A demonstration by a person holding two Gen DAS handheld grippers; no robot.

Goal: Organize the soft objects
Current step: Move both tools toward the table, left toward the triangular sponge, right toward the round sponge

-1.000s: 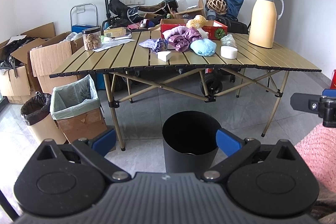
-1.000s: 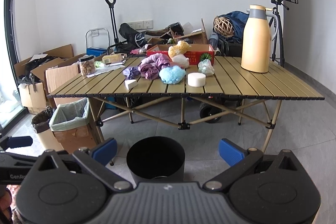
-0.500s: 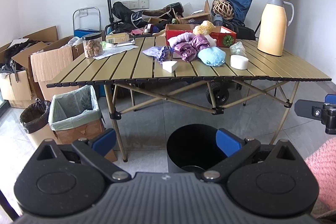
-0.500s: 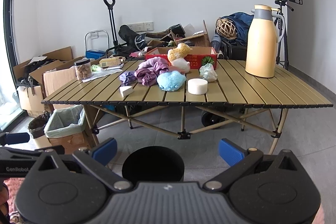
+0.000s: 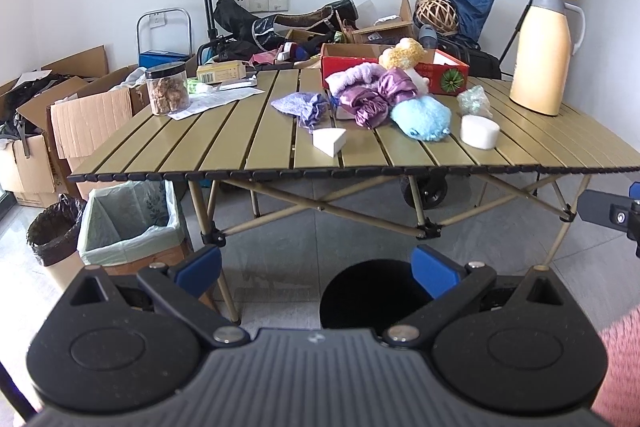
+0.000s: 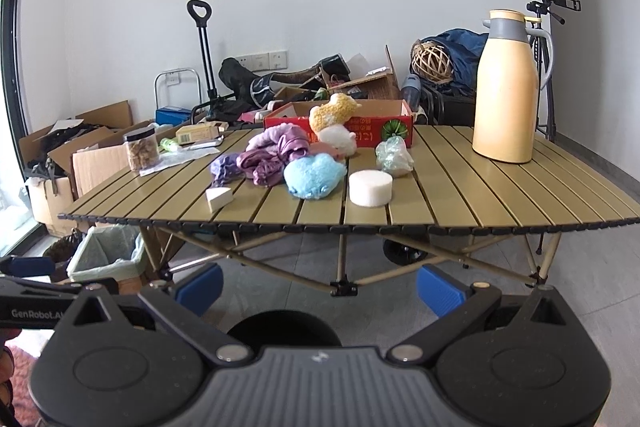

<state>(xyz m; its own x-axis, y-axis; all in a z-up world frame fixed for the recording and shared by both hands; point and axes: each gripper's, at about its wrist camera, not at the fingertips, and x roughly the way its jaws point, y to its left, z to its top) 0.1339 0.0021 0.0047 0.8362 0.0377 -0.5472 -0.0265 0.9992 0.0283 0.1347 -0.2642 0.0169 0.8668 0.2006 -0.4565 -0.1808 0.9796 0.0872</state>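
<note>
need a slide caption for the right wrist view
Open right tongs face a folding table holding plush toys, purple cloth and a round sponge.

A cream thermos jug [image 6: 505, 91] stands near the table's [image 6: 500, 195] far right corner, a lidded snack jar [image 6: 141, 149] near its far left edge.

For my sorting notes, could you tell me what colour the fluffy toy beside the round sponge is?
Light blue; the fluffy toy shows best in the right wrist view.

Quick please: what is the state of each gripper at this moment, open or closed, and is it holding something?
Left gripper: open, holding nothing.
Right gripper: open, holding nothing.
</note>
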